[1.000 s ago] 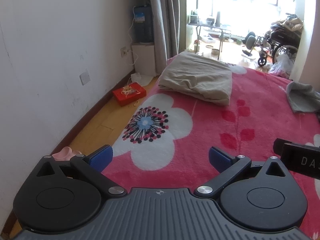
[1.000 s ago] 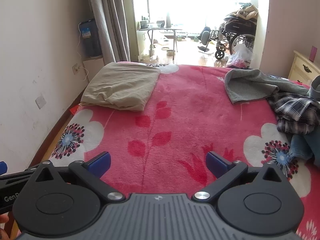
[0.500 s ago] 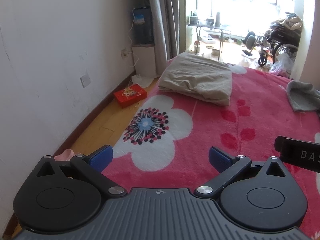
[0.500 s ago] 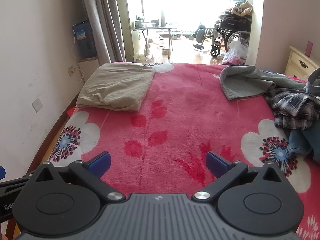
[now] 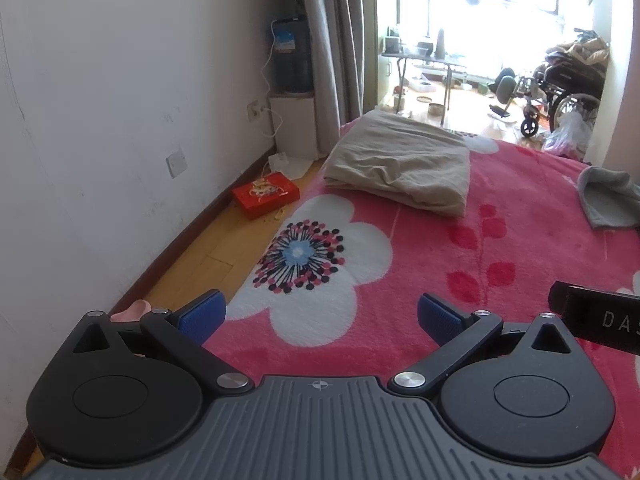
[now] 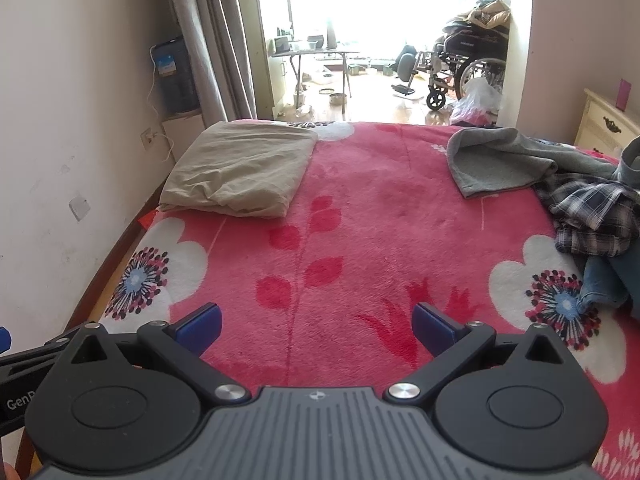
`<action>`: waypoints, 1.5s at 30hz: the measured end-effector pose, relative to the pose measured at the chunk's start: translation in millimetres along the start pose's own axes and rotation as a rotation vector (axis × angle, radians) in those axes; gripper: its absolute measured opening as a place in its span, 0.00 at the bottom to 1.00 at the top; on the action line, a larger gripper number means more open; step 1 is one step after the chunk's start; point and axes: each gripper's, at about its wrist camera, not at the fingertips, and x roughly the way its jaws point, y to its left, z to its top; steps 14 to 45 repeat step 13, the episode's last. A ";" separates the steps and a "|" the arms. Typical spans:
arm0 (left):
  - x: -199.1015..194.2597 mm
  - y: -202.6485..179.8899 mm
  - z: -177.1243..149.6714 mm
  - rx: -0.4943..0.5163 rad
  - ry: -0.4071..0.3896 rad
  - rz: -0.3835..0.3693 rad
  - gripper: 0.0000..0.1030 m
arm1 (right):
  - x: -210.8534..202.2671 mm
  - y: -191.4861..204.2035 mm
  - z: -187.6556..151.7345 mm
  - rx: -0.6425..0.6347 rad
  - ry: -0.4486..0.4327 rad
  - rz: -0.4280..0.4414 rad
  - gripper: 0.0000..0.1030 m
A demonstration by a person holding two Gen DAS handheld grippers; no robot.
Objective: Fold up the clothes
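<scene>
A folded beige garment [image 5: 404, 168] [image 6: 244, 172] lies at the far left of the bed with its pink flowered blanket [image 5: 440, 264] [image 6: 372, 232]. At the far right lies a grey garment [image 6: 500, 160] [image 5: 608, 196], with a plaid shirt [image 6: 596, 212] and a blue denim piece [image 6: 612, 276] heaped beside it. My left gripper [image 5: 320, 316] hovers open over the near left of the blanket, holding nothing. My right gripper [image 6: 316, 326] hovers open over the blanket's near middle, also holding nothing. Both are well short of all the clothes.
A white wall [image 5: 100, 120] runs along the left, with a strip of wooden floor and a red box [image 5: 266, 196] beside the bed. A water dispenser [image 5: 292, 60] and curtain stand at the far left. A wheelchair [image 6: 464, 60] and folding table stand beyond. A cream nightstand [image 6: 604, 124] sits right.
Both grippers have drifted a little, the right one swinging slightly left so the clothes heap shows more. Both stay open and hold nothing.
</scene>
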 end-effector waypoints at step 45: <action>0.0 0.3 0.5 0.013 -0.008 0.007 1.00 | 0.7 1.8 -0.7 -0.011 0.002 -0.006 1.00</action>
